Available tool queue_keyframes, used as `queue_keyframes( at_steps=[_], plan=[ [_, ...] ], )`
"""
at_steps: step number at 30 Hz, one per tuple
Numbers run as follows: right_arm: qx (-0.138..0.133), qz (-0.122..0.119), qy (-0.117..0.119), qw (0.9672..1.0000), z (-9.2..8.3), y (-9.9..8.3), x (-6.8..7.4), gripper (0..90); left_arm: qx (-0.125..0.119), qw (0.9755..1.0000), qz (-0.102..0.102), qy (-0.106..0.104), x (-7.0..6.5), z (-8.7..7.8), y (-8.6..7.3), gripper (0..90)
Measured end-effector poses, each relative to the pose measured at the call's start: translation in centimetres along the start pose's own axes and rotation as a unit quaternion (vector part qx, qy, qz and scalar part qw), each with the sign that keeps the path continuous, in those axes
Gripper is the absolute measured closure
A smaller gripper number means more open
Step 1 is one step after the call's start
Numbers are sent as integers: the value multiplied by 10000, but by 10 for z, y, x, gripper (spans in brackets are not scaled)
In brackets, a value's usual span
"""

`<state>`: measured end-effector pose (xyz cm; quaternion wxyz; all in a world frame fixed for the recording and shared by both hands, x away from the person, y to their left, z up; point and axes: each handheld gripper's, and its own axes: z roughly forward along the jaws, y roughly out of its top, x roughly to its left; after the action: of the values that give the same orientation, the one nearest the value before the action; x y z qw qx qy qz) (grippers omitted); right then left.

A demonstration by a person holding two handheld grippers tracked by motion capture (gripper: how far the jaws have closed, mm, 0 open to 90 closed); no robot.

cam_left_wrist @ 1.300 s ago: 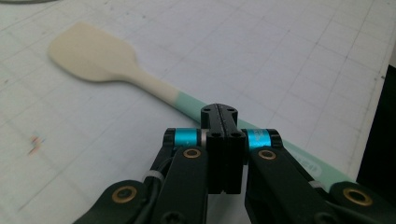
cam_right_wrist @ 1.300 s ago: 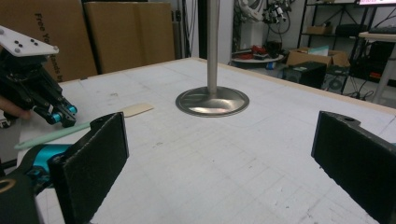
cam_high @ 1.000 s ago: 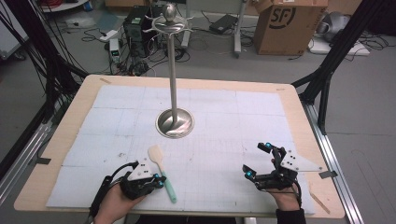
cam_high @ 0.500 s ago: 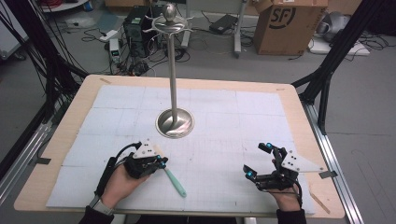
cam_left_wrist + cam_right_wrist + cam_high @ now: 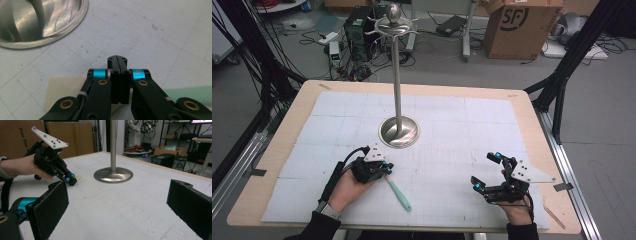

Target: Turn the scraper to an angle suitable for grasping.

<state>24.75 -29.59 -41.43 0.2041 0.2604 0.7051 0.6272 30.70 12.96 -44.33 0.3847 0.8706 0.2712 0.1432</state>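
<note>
Left gripper [image 5: 384, 169] clamped on mint-handled spatula [image 5: 398, 192] near the hook stand's base [image 5: 399, 132], right gripper [image 5: 492, 172] idle, jaws wide; next: raise and hang it on a hook.

Mint-green/cream spatula [image 5: 396, 190], silver stand [image 5: 399, 131].
</note>
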Motion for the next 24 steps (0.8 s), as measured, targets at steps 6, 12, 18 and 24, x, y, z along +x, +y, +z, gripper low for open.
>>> queue_keyframes(
  at_steps=[6,12,18,24],
  plan=[
    [6,27,-4,10000,-2,0,1,25,-18,10000,7,35,-1,-9,-8,900],
    [4,8,-35,10000,-4,-1,1,25,25,9999,-22,150,-3,-23,-19,900],
    [21,29,-46,10000,-5,-1,1,25,169,9988,50,448,-9,-39,-30,900],
    [36,-4,-46,10000,-3,-1,2,25,156,9983,-91,548,-5,-59,-49,900]
  ],
)
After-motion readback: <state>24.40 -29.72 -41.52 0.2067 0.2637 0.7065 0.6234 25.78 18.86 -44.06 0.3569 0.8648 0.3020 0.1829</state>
